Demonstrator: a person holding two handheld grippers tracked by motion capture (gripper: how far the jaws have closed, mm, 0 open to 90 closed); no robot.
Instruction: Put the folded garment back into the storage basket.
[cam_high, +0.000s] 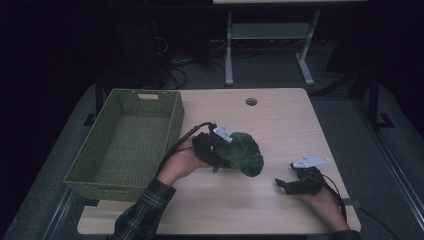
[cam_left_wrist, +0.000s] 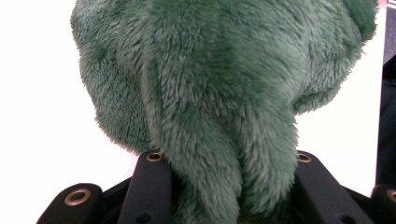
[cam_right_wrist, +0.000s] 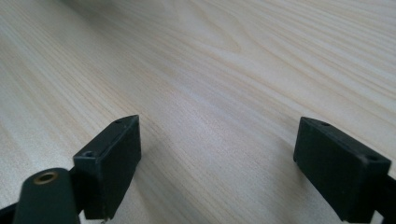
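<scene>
A dark green plush toy (cam_high: 245, 152) hangs above the middle of the light wooden table (cam_high: 280, 120), held by my left gripper (cam_high: 216, 146), whose jaws are shut on it. In the left gripper view the furry toy (cam_left_wrist: 219, 84) bulges out from between the two black jaws. My right gripper (cam_high: 286, 184) rests low over the table near the front right, jaws wide apart. The right gripper view has only bare wood grain (cam_right_wrist: 210, 84) between the two black fingers (cam_right_wrist: 114, 158).
A green woven basket (cam_high: 165, 131) with nothing in it stands on the table's left side, close to the left hand. A round cable hole (cam_high: 251, 101) sits near the far edge. Beyond the table is a metal desk frame (cam_high: 267, 45) on dark floor.
</scene>
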